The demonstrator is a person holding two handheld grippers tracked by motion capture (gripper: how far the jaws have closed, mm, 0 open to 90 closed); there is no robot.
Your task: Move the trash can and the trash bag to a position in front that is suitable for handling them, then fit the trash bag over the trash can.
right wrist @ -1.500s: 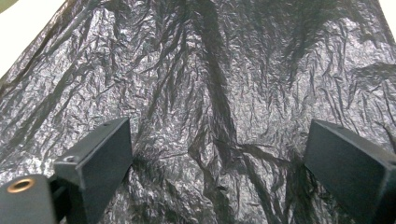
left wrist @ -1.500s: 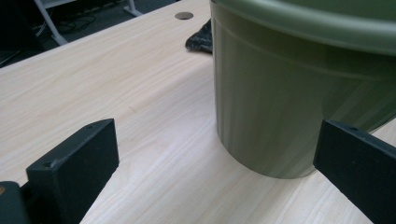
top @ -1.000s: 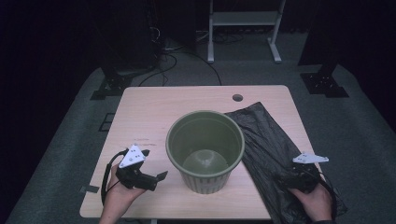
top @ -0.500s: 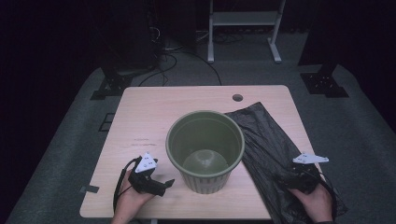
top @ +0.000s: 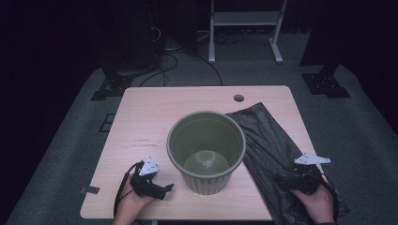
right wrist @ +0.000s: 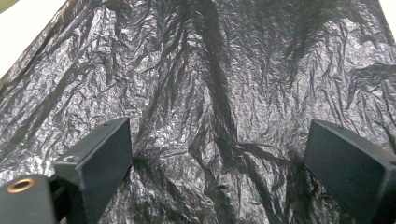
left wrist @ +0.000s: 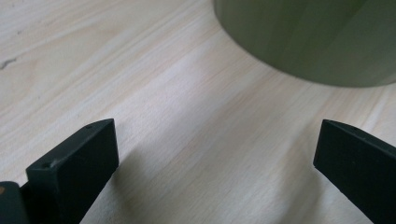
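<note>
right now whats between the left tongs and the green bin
Nothing but bare wooden table. In the left gripper view the open left tongs point at the green bin, with clear tabletop in the gap; the high view agrees.

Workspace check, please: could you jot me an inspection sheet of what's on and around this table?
Surface: pale wooden table, round cable hole near the far edge.
Job's things: empty green bin upright mid-table; black bin bag flat at its right.
Clutter: nothing seen.
Grippers: left tool open over bare wood beside the bin; right tool open over the bag.
Cables: black lead loops from the left tool; more on the floor behind.
Surroundings: grey carpet, white stand, dark room.
</note>
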